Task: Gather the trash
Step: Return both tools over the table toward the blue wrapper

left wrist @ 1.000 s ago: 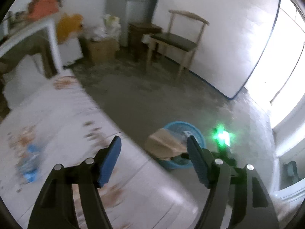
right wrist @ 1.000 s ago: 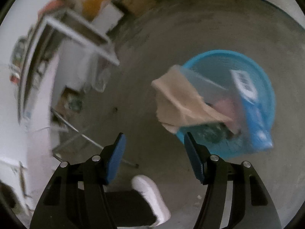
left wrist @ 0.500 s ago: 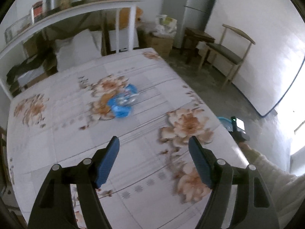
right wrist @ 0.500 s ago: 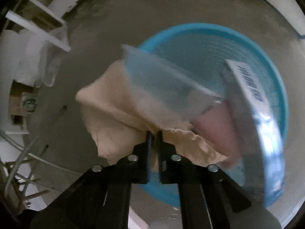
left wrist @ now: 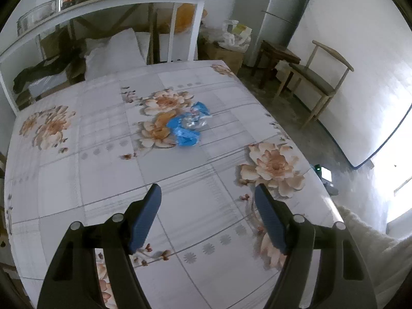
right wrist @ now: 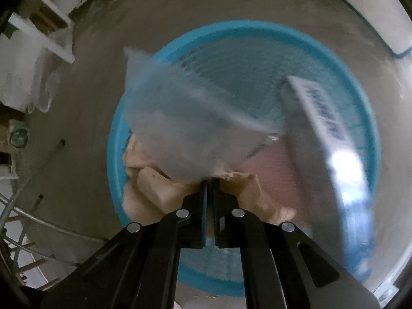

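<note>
In the left wrist view my left gripper (left wrist: 207, 200) is open and empty, low over the flowered table (left wrist: 103, 154). A crumpled blue and clear wrapper (left wrist: 189, 126) lies on the table ahead of it, well beyond the fingertips. In the right wrist view my right gripper (right wrist: 210, 184) is shut on a tan paper bag (right wrist: 154, 190) and holds it inside the blue mesh bin (right wrist: 257, 41) on the floor. A clear plastic sheet (right wrist: 185, 118) and a blue-and-white packet (right wrist: 324, 113) lean in the bin over the bag.
A white shelf (left wrist: 116, 2) with jars stands behind the table. A wooden chair (left wrist: 322, 77) and a dark stool (left wrist: 278, 54) stand on the concrete floor to the right. A metal frame (right wrist: 25, 221) shows left of the bin.
The right gripper has pushed the paper bag down deeper into the bin, still shut on it. The left gripper has moved a little closer to the wrapper and stays open.
</note>
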`<state>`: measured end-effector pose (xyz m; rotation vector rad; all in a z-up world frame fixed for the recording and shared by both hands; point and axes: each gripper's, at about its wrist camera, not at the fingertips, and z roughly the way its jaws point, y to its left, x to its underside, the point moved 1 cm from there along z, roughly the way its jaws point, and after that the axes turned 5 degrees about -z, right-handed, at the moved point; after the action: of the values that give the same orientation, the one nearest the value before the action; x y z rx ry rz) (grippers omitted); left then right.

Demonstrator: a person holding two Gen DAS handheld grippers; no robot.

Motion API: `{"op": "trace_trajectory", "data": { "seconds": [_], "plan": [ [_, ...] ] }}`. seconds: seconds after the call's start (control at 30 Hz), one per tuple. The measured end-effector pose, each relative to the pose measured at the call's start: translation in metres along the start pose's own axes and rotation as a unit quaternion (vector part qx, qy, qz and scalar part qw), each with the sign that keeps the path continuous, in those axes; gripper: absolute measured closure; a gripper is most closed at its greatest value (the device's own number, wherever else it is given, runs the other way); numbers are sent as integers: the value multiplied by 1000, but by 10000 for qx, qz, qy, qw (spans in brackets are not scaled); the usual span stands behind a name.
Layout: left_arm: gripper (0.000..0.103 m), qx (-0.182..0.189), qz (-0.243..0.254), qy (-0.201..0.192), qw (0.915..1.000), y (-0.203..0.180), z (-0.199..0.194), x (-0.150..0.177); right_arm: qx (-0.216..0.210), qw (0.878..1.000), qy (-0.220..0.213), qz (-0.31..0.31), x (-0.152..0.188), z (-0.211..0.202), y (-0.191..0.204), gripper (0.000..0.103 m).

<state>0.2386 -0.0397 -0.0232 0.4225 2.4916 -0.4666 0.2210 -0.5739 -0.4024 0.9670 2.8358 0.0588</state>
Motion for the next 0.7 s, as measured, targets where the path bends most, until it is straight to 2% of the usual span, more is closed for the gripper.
{"op": "trace_trajectory", "data": {
  "seconds": [0.2,0.27,0.3,0.33,0.43,0.6,0.7],
  "plan": [
    [30,-111,-136,-20,9998,15,-8,3,282,9993,259,-6,-11,39,5,91],
    [30,-155,-163,-48,9997,19,-11,3,195,9994,282,-24,-14,38,6,78],
    [30,-156,-191,-59,9997,21,-11,3,191,9994,278,-24,-12,36,6,68],
    [30,-150,-214,-64,9996,23,-12,3,97,9997,231,-51,-14,28,3,53],
    [29,-108,-300,-98,9994,27,-13,3,-87,9998,-62,-145,-8,-4,-3,32],
    [28,-8,-336,-191,9993,28,-19,5,-492,9983,-296,-88,10,-55,-24,28],
    [27,-15,-364,-232,9991,30,-21,6,-810,9949,-603,-18,20,-97,-32,28]
  ]
}}
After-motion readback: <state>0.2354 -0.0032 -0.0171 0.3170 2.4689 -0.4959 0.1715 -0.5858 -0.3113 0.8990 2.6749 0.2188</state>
